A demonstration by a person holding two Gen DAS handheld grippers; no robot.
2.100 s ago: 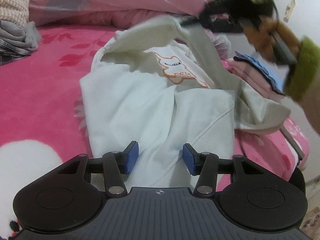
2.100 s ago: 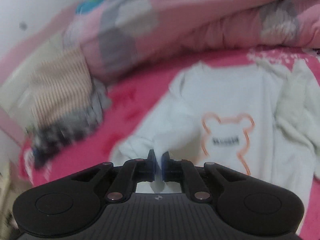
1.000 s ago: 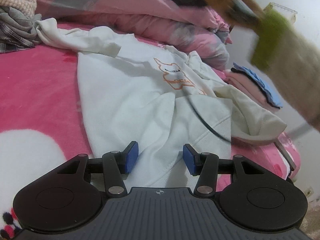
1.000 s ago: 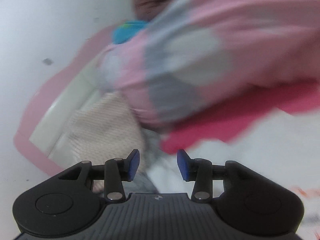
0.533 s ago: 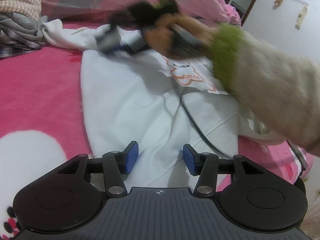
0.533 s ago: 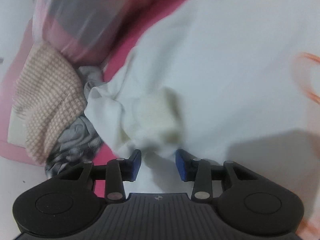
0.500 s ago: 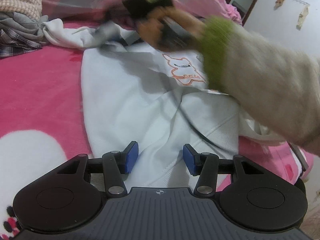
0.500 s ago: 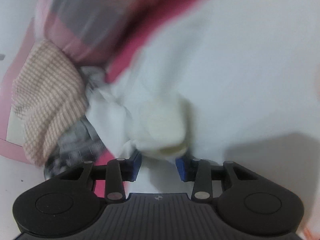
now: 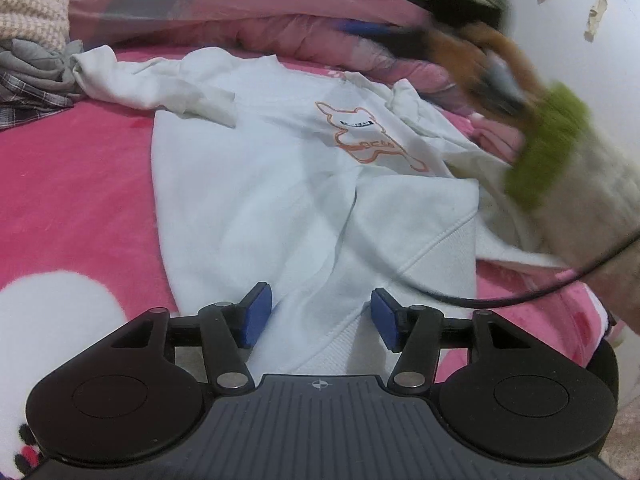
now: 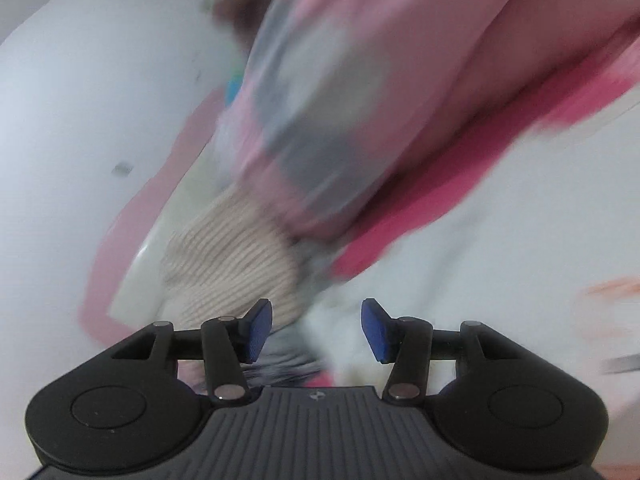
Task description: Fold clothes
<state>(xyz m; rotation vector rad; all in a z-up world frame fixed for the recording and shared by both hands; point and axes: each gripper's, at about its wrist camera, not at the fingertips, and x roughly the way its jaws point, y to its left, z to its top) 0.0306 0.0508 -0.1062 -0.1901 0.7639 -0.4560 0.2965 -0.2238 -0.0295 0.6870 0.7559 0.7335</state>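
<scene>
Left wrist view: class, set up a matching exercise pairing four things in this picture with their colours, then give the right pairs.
Things:
1. sweatshirt
2. bedspread
3. sleeve cuff
4. gripper pads

Colours:
A. blue
B. white with an orange outline print
C. bright pink
D. green

Pairs: 1-B, 2-C, 3-D, 4-A
</scene>
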